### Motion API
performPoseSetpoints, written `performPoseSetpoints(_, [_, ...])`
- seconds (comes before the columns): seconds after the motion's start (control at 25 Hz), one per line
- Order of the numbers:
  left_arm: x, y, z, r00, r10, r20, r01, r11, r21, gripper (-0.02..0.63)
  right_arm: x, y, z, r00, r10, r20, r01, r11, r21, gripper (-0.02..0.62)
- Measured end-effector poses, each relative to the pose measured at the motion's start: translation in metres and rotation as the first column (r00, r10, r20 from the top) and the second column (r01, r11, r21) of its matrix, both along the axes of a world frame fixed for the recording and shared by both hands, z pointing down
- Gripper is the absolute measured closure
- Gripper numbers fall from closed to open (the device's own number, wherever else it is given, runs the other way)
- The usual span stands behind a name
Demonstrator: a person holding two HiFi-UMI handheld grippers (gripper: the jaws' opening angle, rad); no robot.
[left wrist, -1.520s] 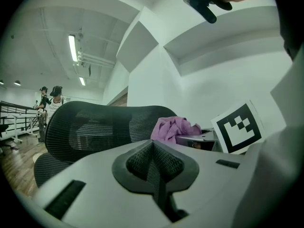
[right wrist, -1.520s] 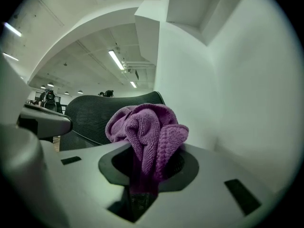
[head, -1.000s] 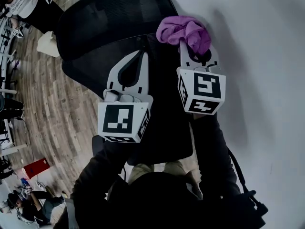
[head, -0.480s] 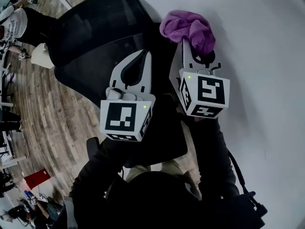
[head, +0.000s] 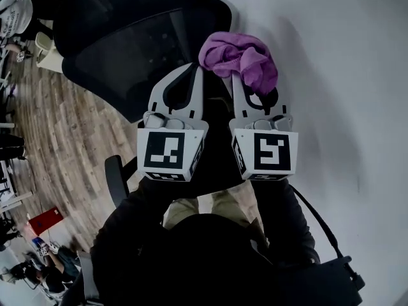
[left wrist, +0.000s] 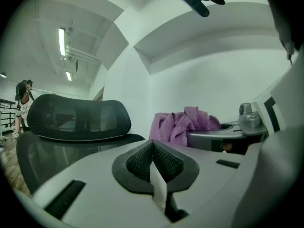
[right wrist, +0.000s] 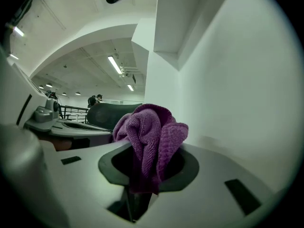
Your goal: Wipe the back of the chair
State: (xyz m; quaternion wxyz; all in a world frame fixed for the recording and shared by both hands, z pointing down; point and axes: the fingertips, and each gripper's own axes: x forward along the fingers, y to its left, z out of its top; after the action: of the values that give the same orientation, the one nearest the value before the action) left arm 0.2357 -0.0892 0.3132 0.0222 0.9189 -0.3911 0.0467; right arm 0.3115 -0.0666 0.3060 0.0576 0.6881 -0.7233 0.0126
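R gripper (head: pixel 255 88) clamps cloth (head: pixel 239 53); lower chair (head: pixel 127 50) hidden.

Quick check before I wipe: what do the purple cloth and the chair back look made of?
The cloth looks like soft matte fabric, likely microfibre or terry: a fine ribbed pile and limp folds show. The chair back looks like black open mesh, probably synthetic: light shows through the weave.
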Motion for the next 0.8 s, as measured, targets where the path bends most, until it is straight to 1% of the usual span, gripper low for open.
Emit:
performPoseSetpoints(0.16, [-0.005, 0.021, 0.008, 1.0, -0.013, 0.008, 0.013, 1.0, -0.003, 0.598, -0.017, 0.021, 0.012, 0.999, -0.053, 0.013, 0.053, 0.998, -0.017, 0.496])
performPoseSetpoints(0.28, [-0.014, 0.031, 0.0, 0.999, -0.049, -0.01, 0.049, 0.999, 0.006, 0.598, -0.027, 0.029, 0.007, 0.997, -0.081, 0.018, 0.082, 0.997, -0.006, 0.496])
performPoseSetpoints(0.52, [-0.023, 0.05, -0.024, 0.994, -0.098, -0.038, 0.099, 0.995, 0.029, 0.598, -0.038, 0.045, -0.023, 0.991, -0.131, 0.017, 0.13, 0.99, 0.052, 0.497])
performPoseSetpoints(0.8, [-0.045, 0.059, -0.051, 0.989, -0.149, -0.024, 0.15, 0.982, 0.11, 0.598, -0.062, 0.052, -0.046, 0.981, -0.193, 0.03, 0.188, 0.974, 0.128, 0.497])
